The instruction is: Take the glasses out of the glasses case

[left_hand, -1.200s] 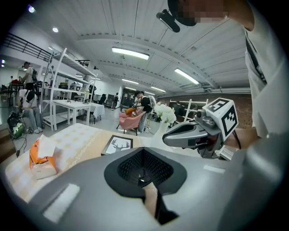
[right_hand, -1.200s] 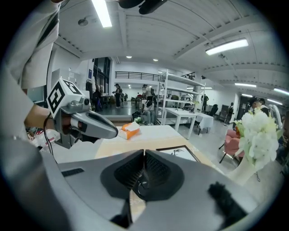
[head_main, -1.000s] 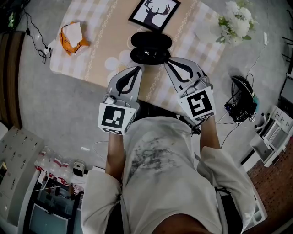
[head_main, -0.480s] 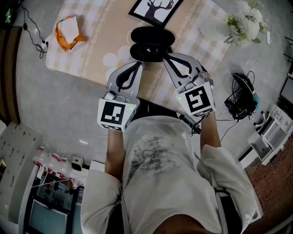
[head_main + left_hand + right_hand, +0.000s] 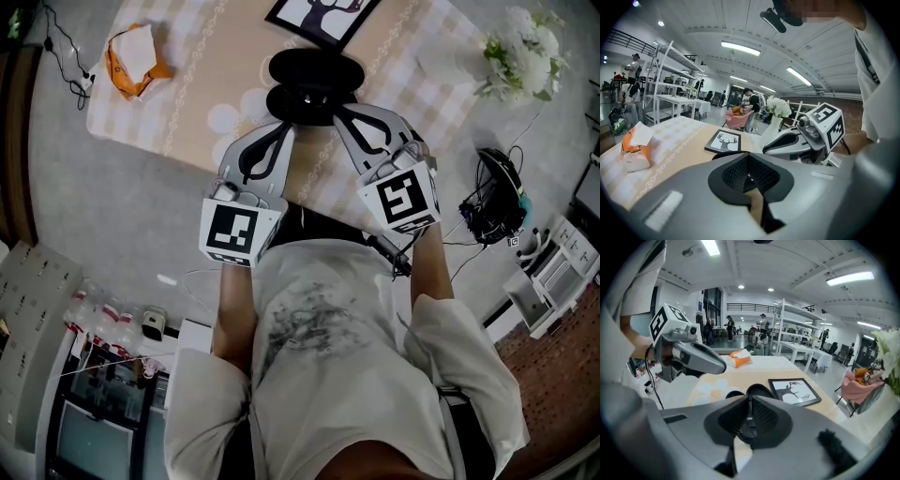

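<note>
The black glasses case [image 5: 314, 82] lies open on the table, lid at the far side, base nearer me; I cannot make out the glasses inside it. My left gripper [image 5: 286, 129] is shut, its tips just short of the base's near left edge. My right gripper [image 5: 339, 114] is also shut, tips at the base's near right edge. In the left gripper view the jaws [image 5: 749, 177] meet and hide most of the case. In the right gripper view the jaws [image 5: 749, 420] meet with the case [image 5: 758, 391] right behind them.
A framed deer picture [image 5: 319, 13] lies beyond the case. An orange tissue pack [image 5: 131, 56] sits at the far left of the checked tablecloth [image 5: 187, 103]. White flowers [image 5: 525, 61] stand at the right. Cables and gear [image 5: 492, 206] lie on the floor to the right.
Both grippers have edged slightly forward toward the case and stayed shut. The case has not moved on the table.
</note>
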A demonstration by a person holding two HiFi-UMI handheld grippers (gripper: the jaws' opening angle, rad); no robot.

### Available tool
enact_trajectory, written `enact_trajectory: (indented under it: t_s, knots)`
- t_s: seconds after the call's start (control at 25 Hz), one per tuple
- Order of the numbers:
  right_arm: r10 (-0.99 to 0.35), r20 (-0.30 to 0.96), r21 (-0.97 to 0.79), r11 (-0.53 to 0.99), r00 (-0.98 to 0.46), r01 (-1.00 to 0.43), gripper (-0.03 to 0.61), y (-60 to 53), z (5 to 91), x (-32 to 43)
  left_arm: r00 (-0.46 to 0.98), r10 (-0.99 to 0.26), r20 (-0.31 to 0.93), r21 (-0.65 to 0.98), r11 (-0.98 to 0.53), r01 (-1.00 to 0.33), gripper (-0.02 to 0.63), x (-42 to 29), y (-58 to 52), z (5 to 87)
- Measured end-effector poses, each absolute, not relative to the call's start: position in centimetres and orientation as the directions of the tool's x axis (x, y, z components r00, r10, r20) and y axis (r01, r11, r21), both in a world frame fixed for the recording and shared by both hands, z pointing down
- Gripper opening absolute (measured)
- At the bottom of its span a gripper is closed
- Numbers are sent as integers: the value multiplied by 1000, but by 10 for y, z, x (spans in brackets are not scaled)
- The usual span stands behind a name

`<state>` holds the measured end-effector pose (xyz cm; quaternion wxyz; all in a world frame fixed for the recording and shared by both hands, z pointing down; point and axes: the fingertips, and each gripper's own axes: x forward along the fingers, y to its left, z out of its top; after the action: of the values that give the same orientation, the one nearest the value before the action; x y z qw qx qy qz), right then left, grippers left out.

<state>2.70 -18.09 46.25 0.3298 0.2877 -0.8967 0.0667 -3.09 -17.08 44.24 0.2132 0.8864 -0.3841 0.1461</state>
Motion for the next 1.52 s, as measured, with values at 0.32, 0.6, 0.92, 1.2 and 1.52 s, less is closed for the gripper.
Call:
enact_trajectory:
  t_s: [0.32, 0.6, 0.92, 1.2, 1.52]
  knots:
    - [-434, 652, 70, 851, -622, -521, 20, -180, 479, 23, 654, -614, 442, 280, -598, -751, 9, -28, -171, 452]
    - [-405, 672, 75, 870, -620, -487, 58, -180, 495, 18, 659, -610, 440, 279, -605, -746, 9, -25, -172, 459]
    - [-383, 698, 93, 886, -606, -453, 63, -182, 509, 15, 654, -607, 450, 284, -597, -750, 9, -26, -173, 466]
    - [-363, 714, 99, 899, -599, -428, 66, -182, 521, 12, 654, -605, 454, 289, -595, -750, 9, -25, -175, 473]
    - [-339, 738, 114, 915, -583, -388, 72, -182, 533, 8, 651, -602, 463, 299, -585, -754, 9, -25, -175, 479]
